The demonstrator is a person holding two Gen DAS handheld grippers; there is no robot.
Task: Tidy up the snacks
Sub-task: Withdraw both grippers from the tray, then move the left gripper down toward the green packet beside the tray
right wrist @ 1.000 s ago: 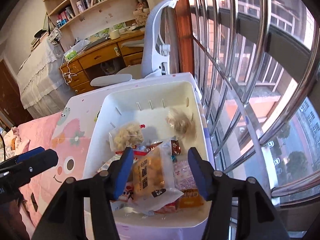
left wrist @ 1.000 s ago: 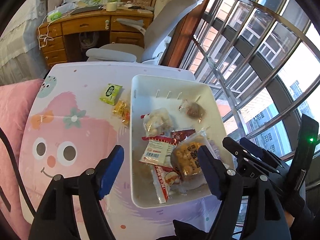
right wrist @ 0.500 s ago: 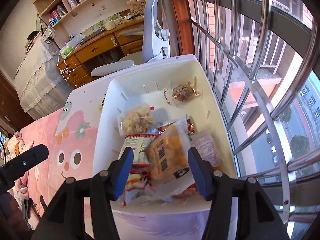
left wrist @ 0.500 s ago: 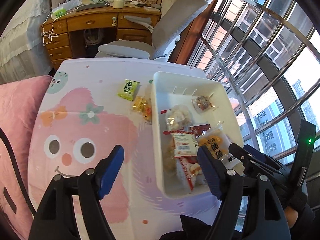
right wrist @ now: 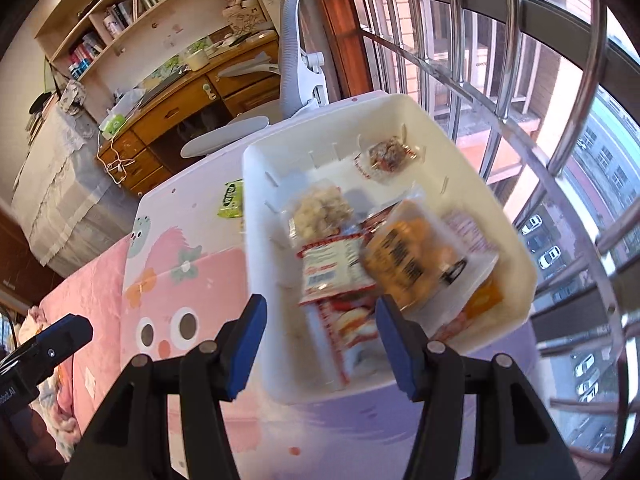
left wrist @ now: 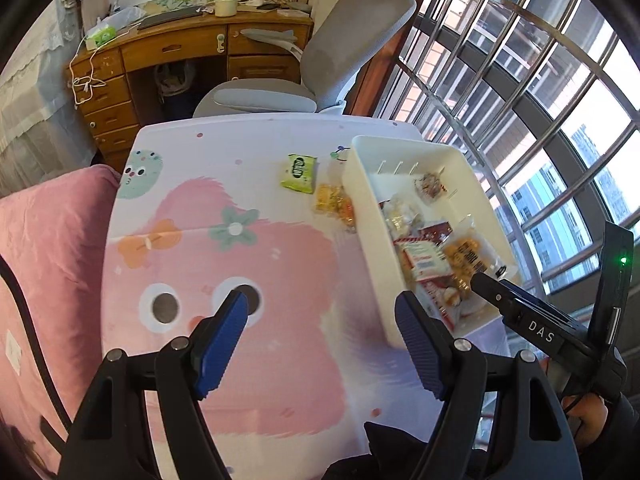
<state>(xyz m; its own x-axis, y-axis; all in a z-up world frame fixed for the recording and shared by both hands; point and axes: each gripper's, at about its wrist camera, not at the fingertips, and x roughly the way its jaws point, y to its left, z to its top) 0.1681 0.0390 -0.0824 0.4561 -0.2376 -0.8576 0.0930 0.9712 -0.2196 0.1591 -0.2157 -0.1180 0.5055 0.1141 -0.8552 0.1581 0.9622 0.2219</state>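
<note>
White bin (left wrist: 362, 184) now further right

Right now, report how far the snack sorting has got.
Mostly done: the white bin already holds several packets, including the orange snack bag and the red-and-white packet. In hand: nothing; the left gripper and right gripper are both open and empty. Left: the green packet and the yellow candies lie on the table beside the bin.
</note>
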